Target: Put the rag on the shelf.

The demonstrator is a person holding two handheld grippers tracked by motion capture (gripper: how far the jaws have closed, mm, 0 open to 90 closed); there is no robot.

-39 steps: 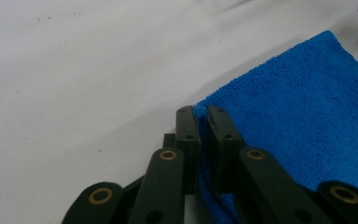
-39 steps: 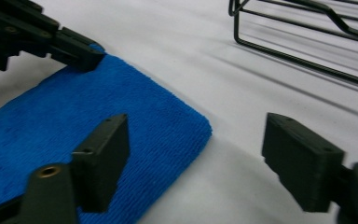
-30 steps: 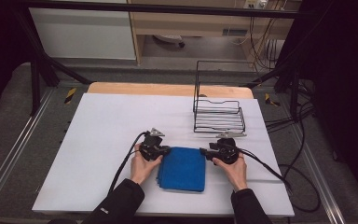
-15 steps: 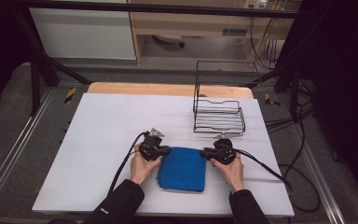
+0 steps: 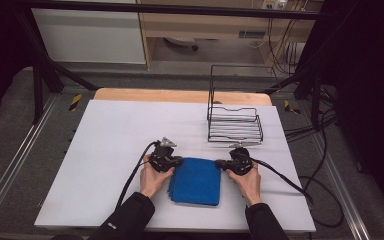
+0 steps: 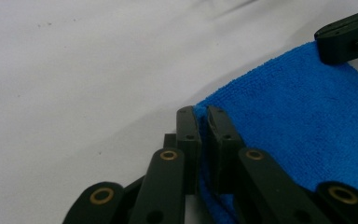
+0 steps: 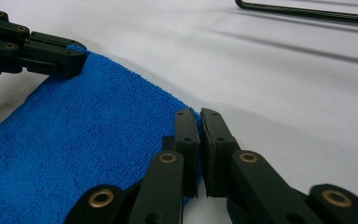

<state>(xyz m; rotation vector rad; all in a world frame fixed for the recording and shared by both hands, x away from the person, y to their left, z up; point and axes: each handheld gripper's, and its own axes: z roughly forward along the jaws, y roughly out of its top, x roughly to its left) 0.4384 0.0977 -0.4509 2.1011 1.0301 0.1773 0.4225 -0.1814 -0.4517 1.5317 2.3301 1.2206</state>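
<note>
A folded, bright blue microfibre cloth (image 5: 196,181) is lying flat on the white desk (image 5: 110,135), near its front edge, between the person's two hands. The left tongs (image 5: 176,161) are gripping the cloth's far left corner; in the left gripper view the black jaws are pressing together with the blue fabric (image 6: 298,126) pinched between their pads. The right tongs (image 5: 221,163) are clamping the far right corner: their jaws have just been closing, and in the right gripper view they are standing almost together with the cloth's edge (image 7: 98,135) caught between them. Both tongs are pointing inward toward each other, low over the desk. A black wire basket (image 5: 235,122) is standing on the desk just behind the right tongs, apart from the cloth.
</note>
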